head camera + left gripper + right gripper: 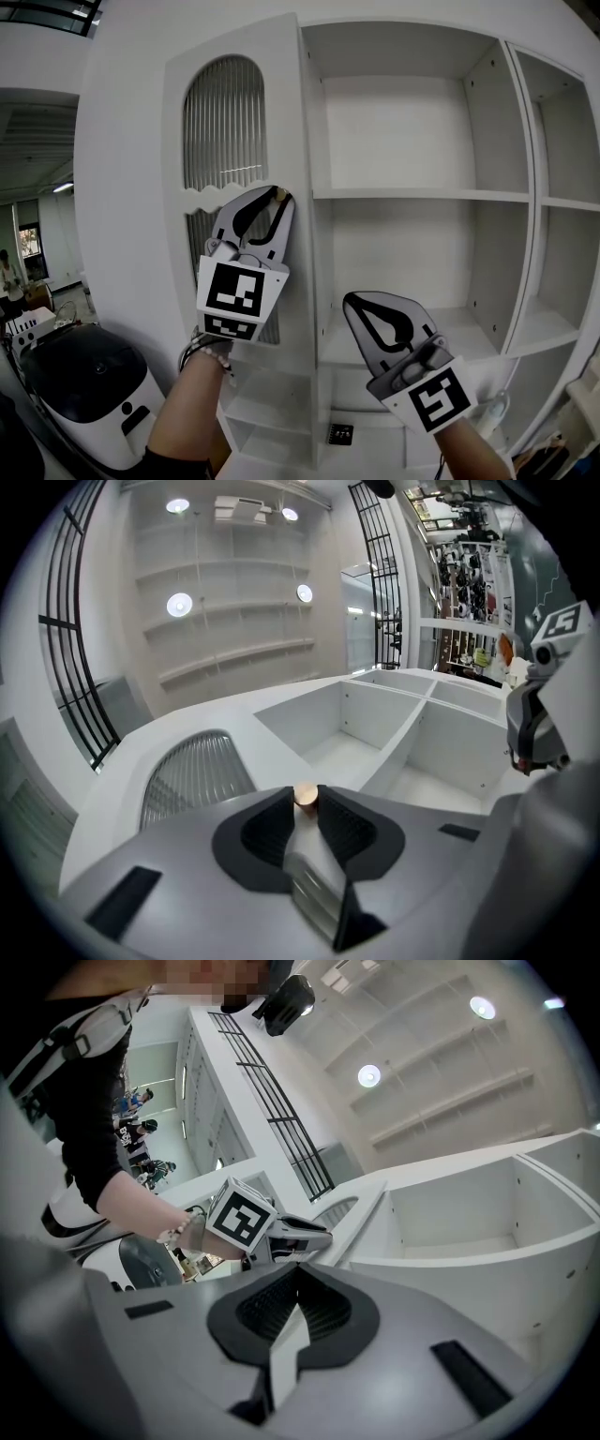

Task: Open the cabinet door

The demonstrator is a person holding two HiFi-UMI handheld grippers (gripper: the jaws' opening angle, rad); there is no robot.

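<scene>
In front of a tall white cabinet [412, 194] with bare shelves, the person is holding both tools up. The door [281, 112], with its arched ribbed pane [223, 122], is standing swung out at the cabinet's left, well away from the shelves. The left claw [275, 202] is pinching the small round knob [306, 795] at the door's free edge, the knob sitting right between the claw tips with both pads against it. The right claw [352, 305] is hanging lower and to the right, in front of the middle shelf, its jaws pressed together on nothing and touching nothing. A white machine [94, 375] with a black top is standing on the floor at the lower left. Overhead, round lamps [179, 604] are glowing on a pale ceiling, and black railings [70, 667] are running along the room's upper level.
</scene>
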